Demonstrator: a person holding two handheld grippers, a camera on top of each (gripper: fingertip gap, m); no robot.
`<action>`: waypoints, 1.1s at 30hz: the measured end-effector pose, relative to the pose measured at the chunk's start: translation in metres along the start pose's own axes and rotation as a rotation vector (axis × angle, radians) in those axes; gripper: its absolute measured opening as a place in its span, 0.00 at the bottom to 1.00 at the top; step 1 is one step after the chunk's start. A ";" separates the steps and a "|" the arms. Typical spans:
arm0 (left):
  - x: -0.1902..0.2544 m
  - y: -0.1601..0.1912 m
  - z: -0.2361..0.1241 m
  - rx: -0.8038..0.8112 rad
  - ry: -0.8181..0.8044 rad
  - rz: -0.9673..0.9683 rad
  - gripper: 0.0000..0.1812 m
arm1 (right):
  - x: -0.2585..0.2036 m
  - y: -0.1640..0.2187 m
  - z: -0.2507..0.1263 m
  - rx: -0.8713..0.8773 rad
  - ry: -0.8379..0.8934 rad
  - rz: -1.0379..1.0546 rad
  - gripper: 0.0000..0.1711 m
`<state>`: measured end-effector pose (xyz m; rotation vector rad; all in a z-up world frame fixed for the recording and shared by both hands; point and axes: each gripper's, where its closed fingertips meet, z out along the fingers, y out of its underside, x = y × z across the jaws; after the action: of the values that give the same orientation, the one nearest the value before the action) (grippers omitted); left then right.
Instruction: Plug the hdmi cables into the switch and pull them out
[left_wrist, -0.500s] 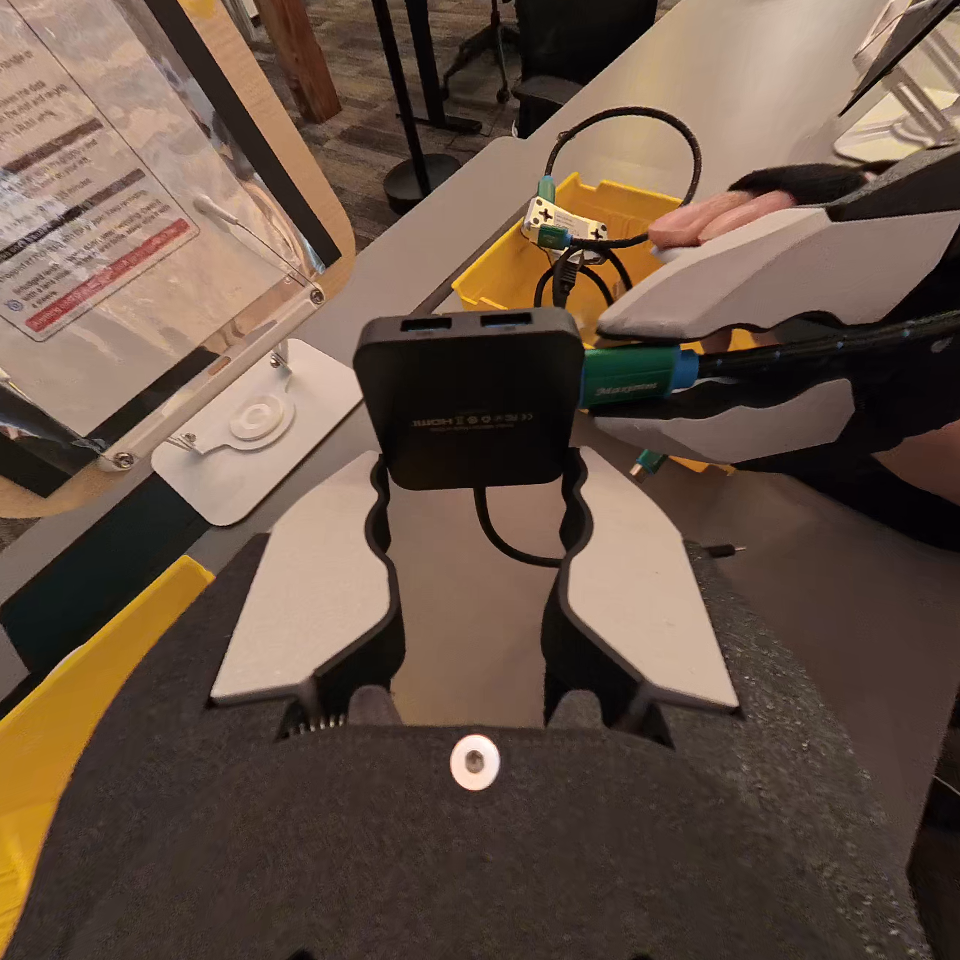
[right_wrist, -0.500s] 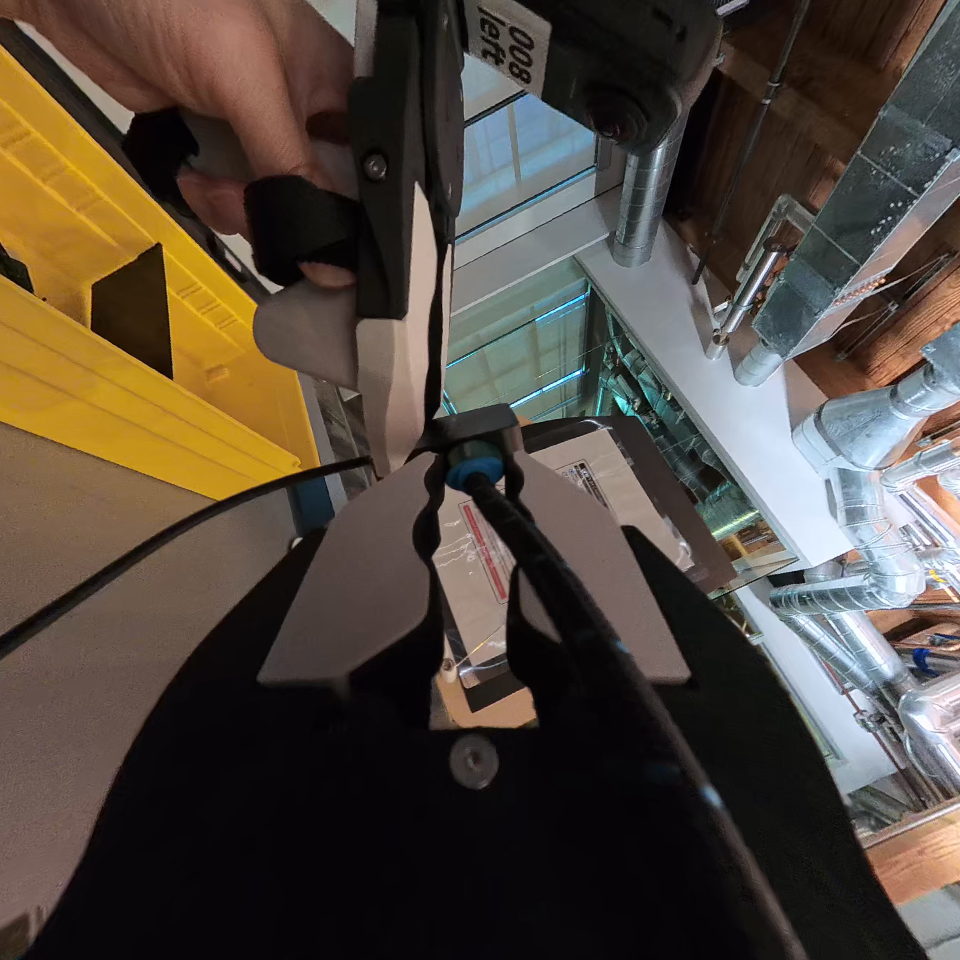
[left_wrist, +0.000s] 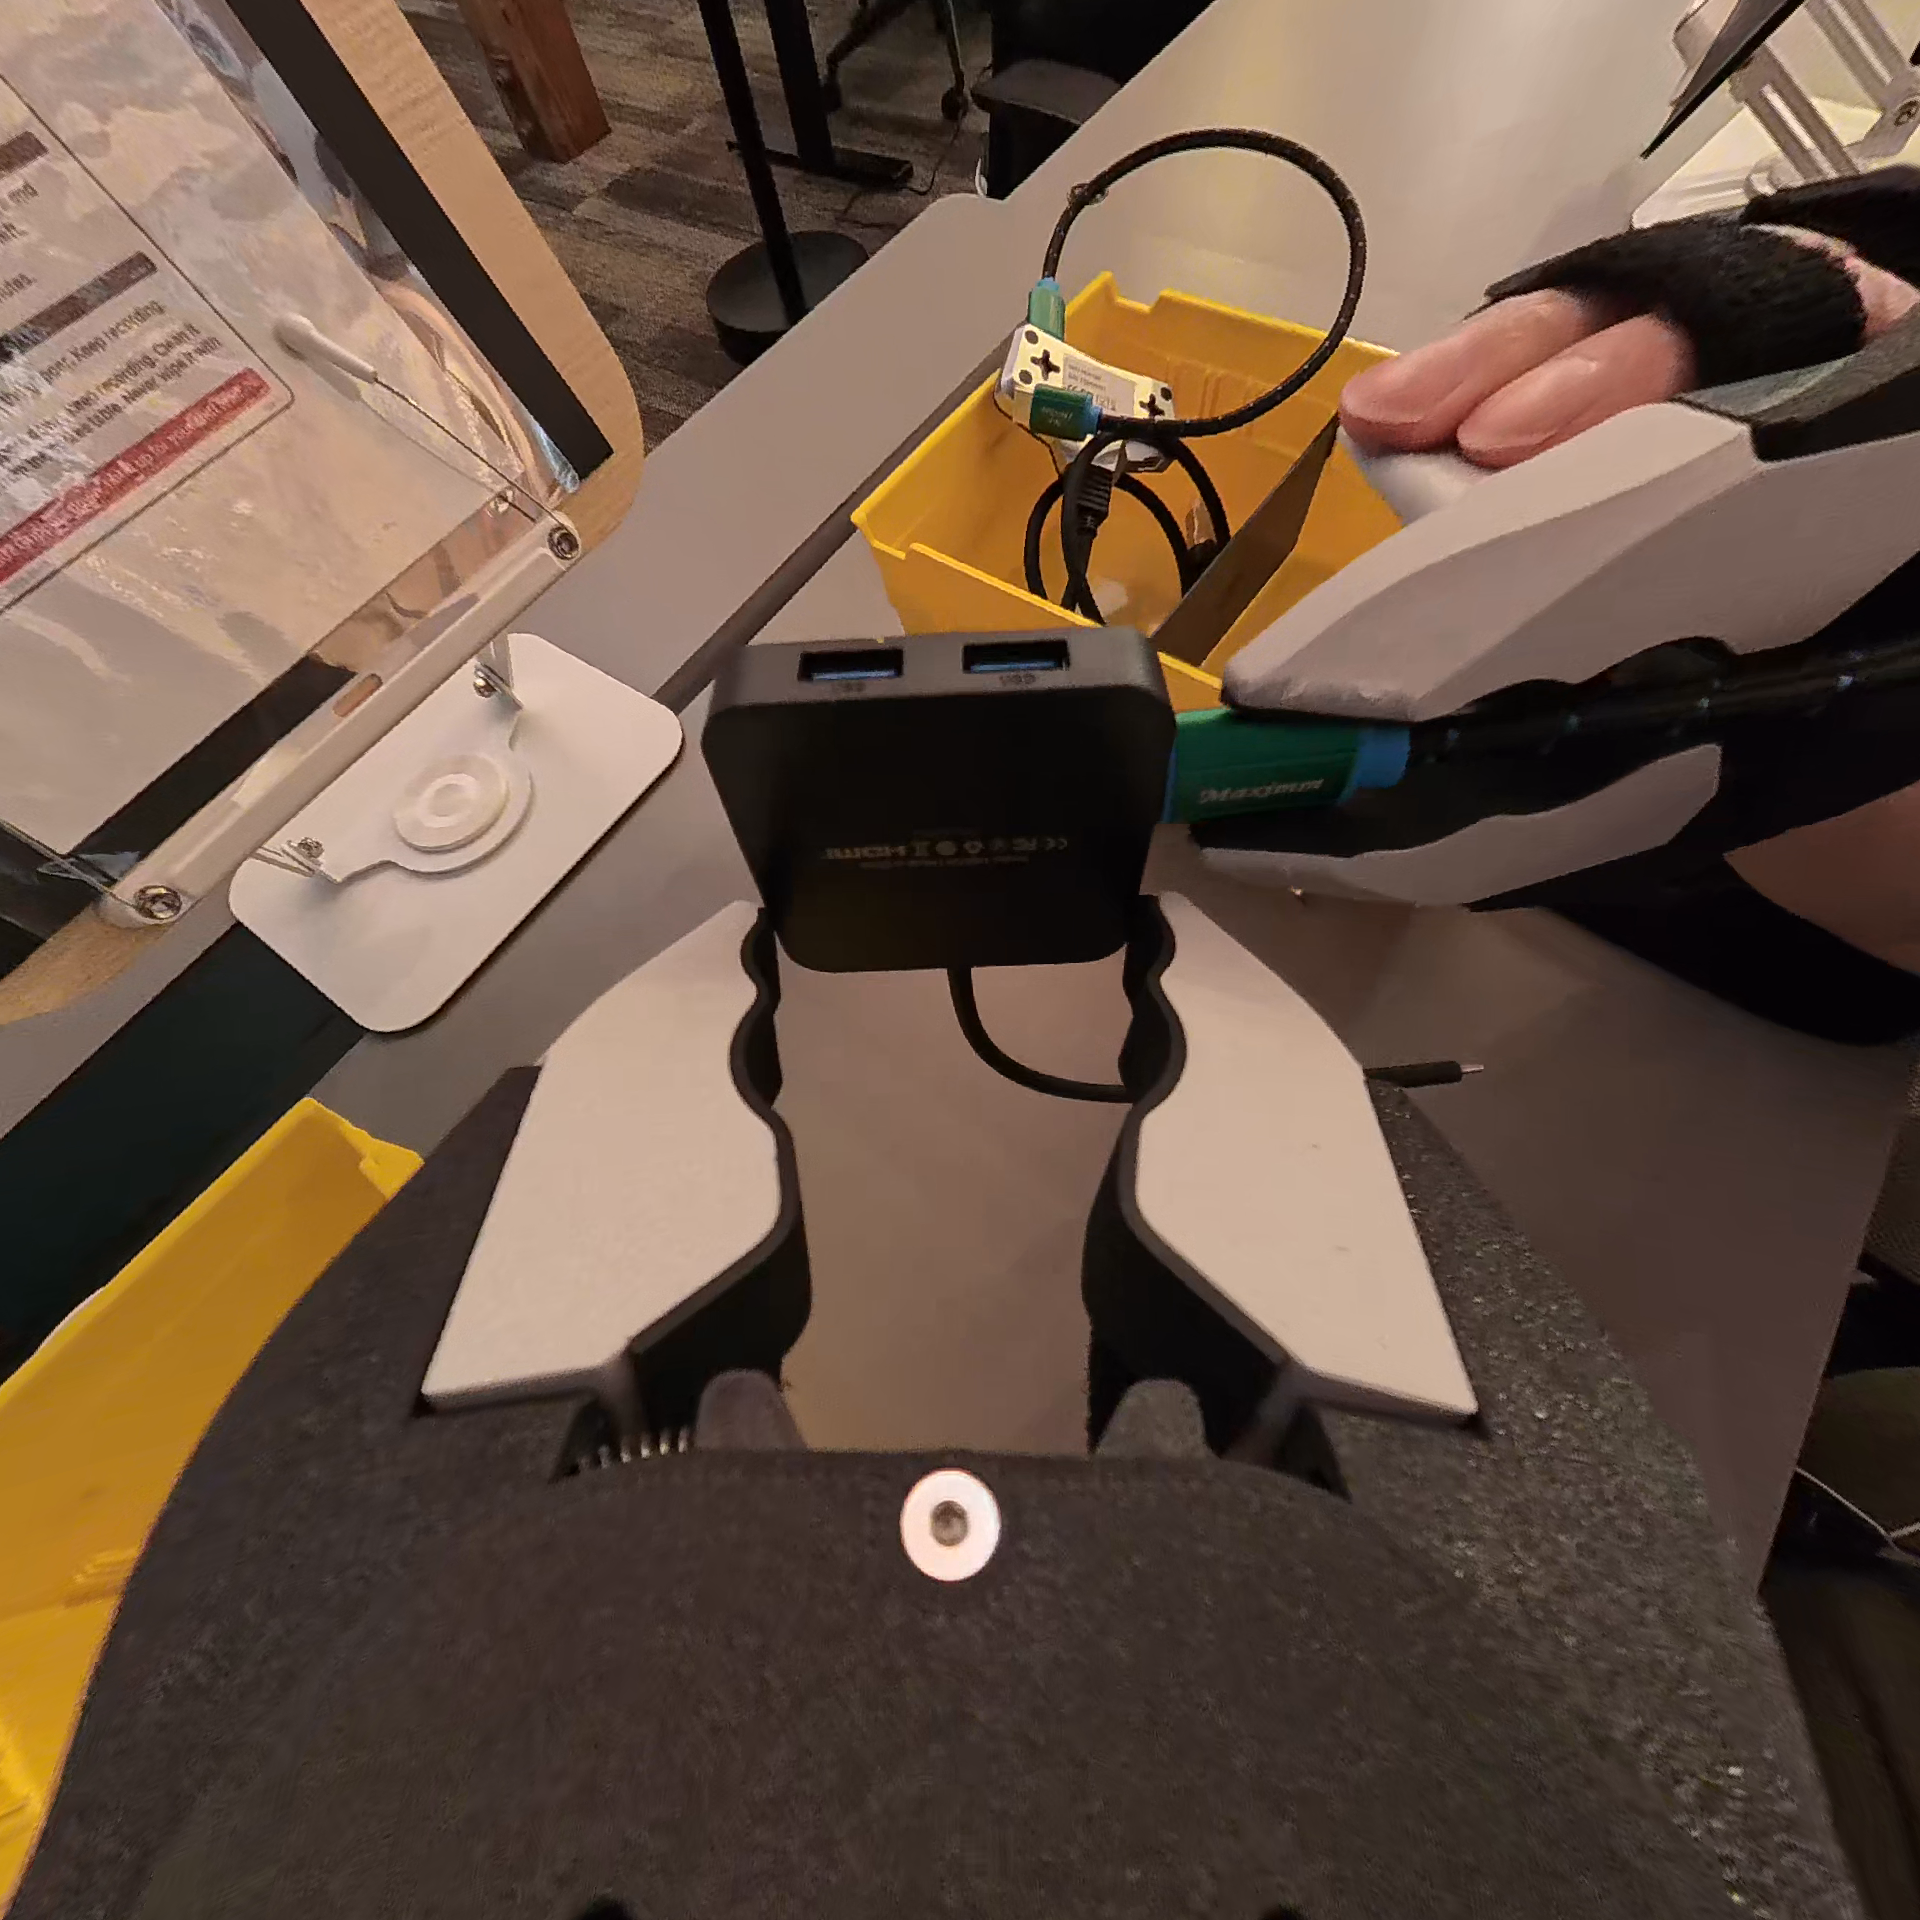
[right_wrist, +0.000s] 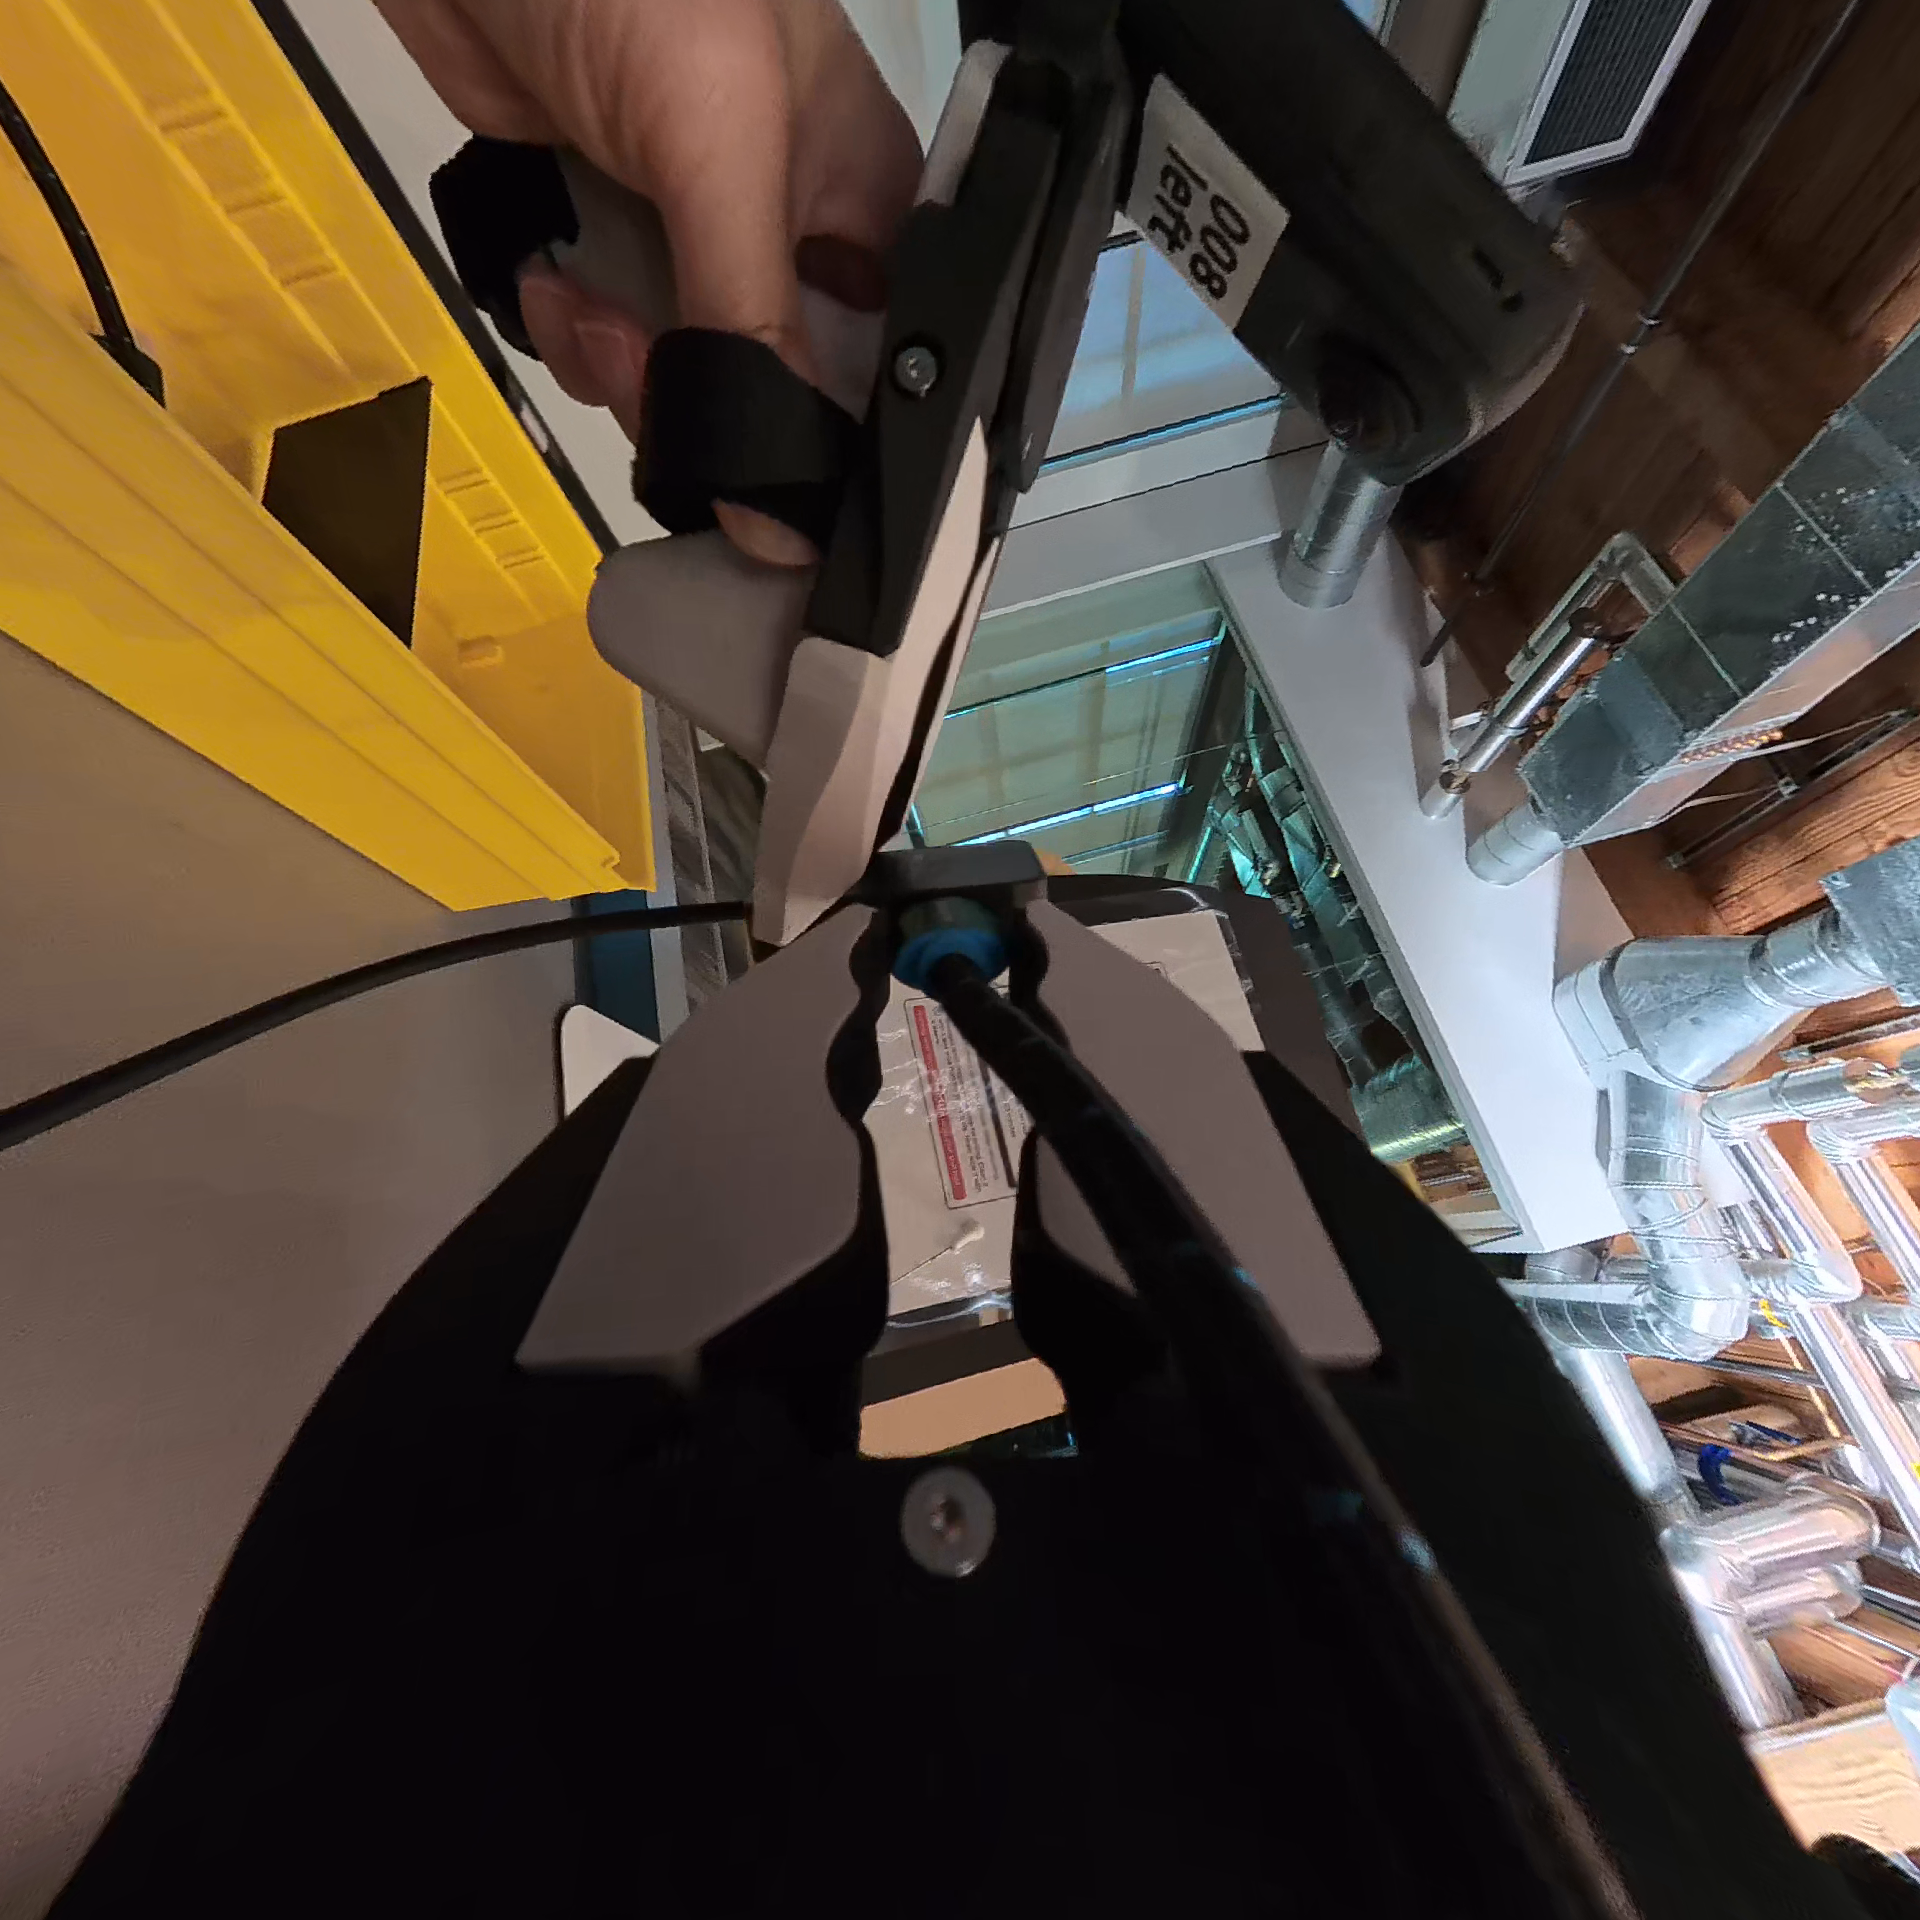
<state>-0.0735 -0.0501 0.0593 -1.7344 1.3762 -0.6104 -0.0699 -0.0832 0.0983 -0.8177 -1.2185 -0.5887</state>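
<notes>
A: Above the grey desk (left_wrist: 1558, 1195), near its far edge by the yellow plastic bin (left_wrist: 935, 540): left gripper (left_wrist: 951, 925) clamps the flat black square switch (left_wrist: 935, 800) by its near corners, lifted clear.

B: Right side?

A: Right gripper (left_wrist: 1210, 769) pinches the green HDMI plug (left_wrist: 1262, 771), seated in the switch's side port.

B: Handling?

A: Switch looks light, slick. Braided cable (right_wrist: 1101, 1122) stiff. Hold the plug shell, not the cable.

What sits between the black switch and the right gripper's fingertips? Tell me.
In the left wrist view, the green plug fills that stretch: its front meets the switch side, its rear sits clamped in the right gripper.
</notes>
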 end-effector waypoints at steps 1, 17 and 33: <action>-0.001 0.001 0.000 -0.005 -0.004 0.003 0.36 | -0.001 0.001 0.000 -0.008 -0.012 0.006 0.13; -0.011 -0.005 -0.003 0.023 -0.142 0.032 0.35 | 0.003 0.008 0.008 -0.021 0.108 0.126 0.13; 0.043 -0.034 -0.082 0.340 0.088 0.162 0.38 | 0.052 -0.035 -0.053 0.537 -0.025 0.536 0.13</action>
<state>-0.1068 -0.1130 0.1273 -1.3266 1.3672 -0.7866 -0.0528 -0.1446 0.1494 -0.6481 -1.0472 0.1841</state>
